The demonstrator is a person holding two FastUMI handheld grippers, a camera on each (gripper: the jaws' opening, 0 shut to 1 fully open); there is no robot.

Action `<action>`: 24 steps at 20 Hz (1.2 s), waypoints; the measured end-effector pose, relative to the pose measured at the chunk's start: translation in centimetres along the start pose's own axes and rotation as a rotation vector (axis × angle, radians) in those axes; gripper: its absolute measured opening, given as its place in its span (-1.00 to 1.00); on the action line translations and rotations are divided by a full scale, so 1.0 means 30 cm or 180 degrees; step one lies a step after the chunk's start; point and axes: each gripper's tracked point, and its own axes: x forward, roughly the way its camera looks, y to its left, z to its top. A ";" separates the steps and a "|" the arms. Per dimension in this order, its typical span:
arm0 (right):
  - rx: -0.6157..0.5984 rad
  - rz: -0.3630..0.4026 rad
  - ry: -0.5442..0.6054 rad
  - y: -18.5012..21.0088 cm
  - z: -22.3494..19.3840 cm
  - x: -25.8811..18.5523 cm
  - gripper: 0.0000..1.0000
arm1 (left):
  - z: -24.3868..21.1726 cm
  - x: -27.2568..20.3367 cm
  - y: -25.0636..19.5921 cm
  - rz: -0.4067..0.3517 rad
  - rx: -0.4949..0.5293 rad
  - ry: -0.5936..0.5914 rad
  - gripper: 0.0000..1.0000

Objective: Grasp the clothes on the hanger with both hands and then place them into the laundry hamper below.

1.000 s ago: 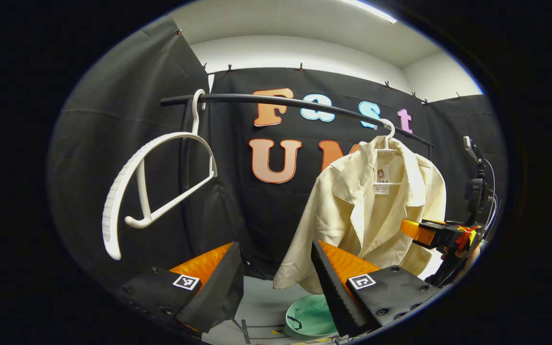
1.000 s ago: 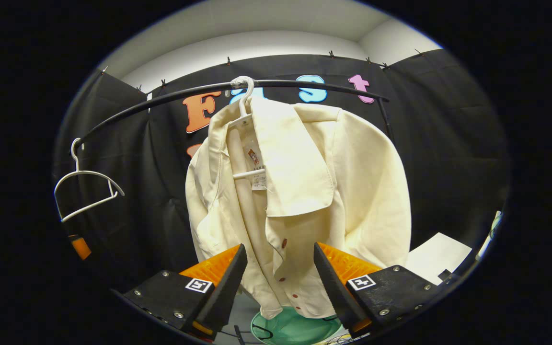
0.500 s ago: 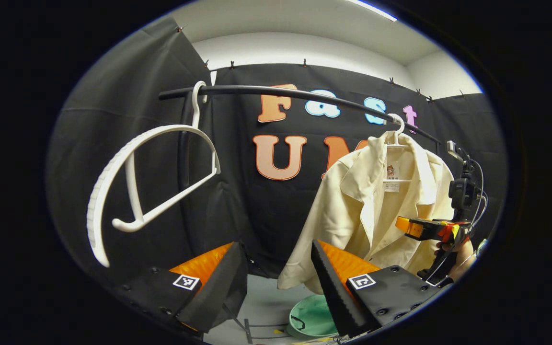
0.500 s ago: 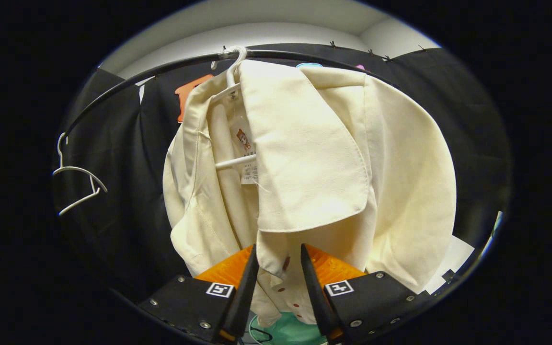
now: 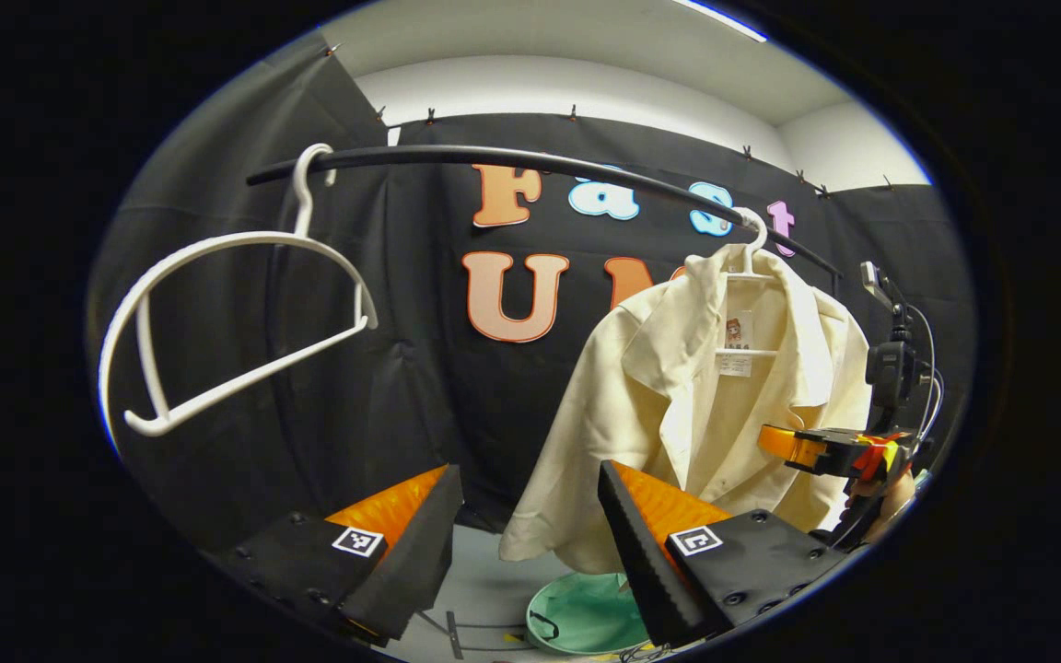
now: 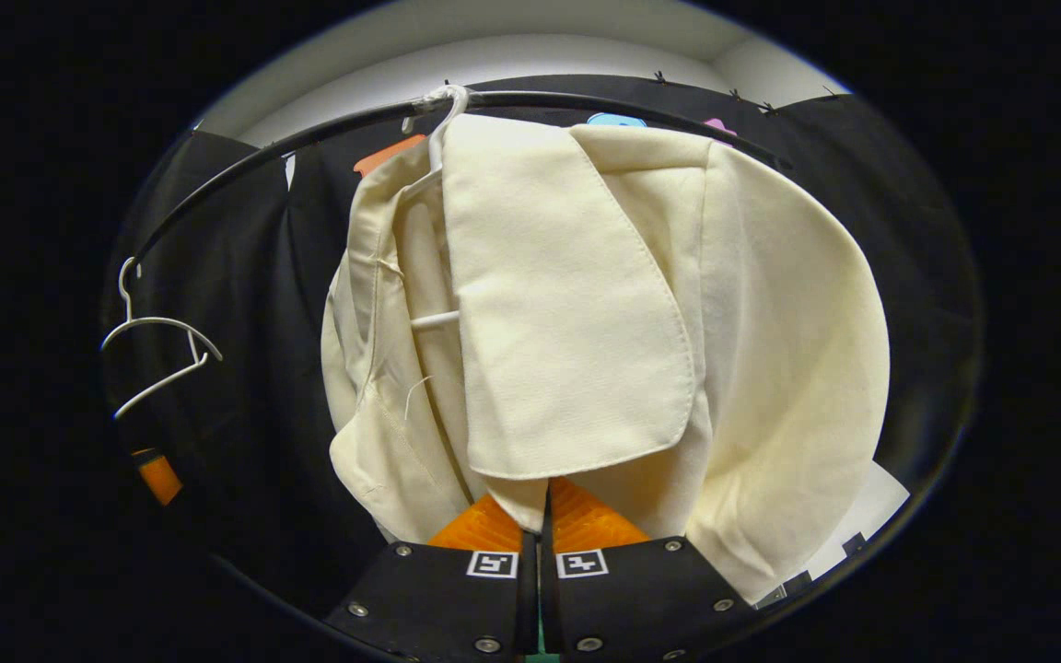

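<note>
In the right gripper view the right gripper (image 6: pixel 537 516) sits at the bottom centre with its fingers drawn together on the front edge of the cream shirt (image 6: pixel 586 322), a fold of cloth pinched between them just under the broad collar flap. The shirt takes up the middle of that frame, hung on a white hanger (image 6: pixel 438 120) whose hook loops over the black rail (image 6: pixel 245 166) near the top. An empty hanger (image 6: pixel 157 345) dangles from the same rail at the left edge. In the left gripper view the left gripper (image 5: pixel 526 525) is at the bottom centre, its fingers spread wide with nothing between them, well apart from the shirt (image 5: pixel 678 405), which hangs at centre right from the rail (image 5: pixel 494 158). The empty hanger (image 5: pixel 217 322) looms large at the upper left of that frame. The right gripper (image 5: pixel 825 447) shows at the right edge, pressed against the shirt front, with part of a hand (image 5: pixel 890 493) below it. The green laundry hamper (image 5: pixel 586 612) rests on the floor at the bottom of the frame, under the shirt's hem.
</note>
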 end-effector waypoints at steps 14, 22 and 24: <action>0.0058 0.0233 -0.0082 -0.144 0.065 -0.140 -1.00 | -0.123 0.323 -0.424 -0.0624 -0.0251 0.0217 0.94; 0.0016 0.0253 -0.0140 -0.198 0.092 -0.179 -1.00 | -0.162 0.534 -0.537 -0.0642 -0.0281 0.0250 0.94; 0.0013 0.0263 -0.0151 -0.204 0.093 -0.179 -1.00 | -0.201 0.563 -0.537 -0.0558 -0.0297 0.0349 0.95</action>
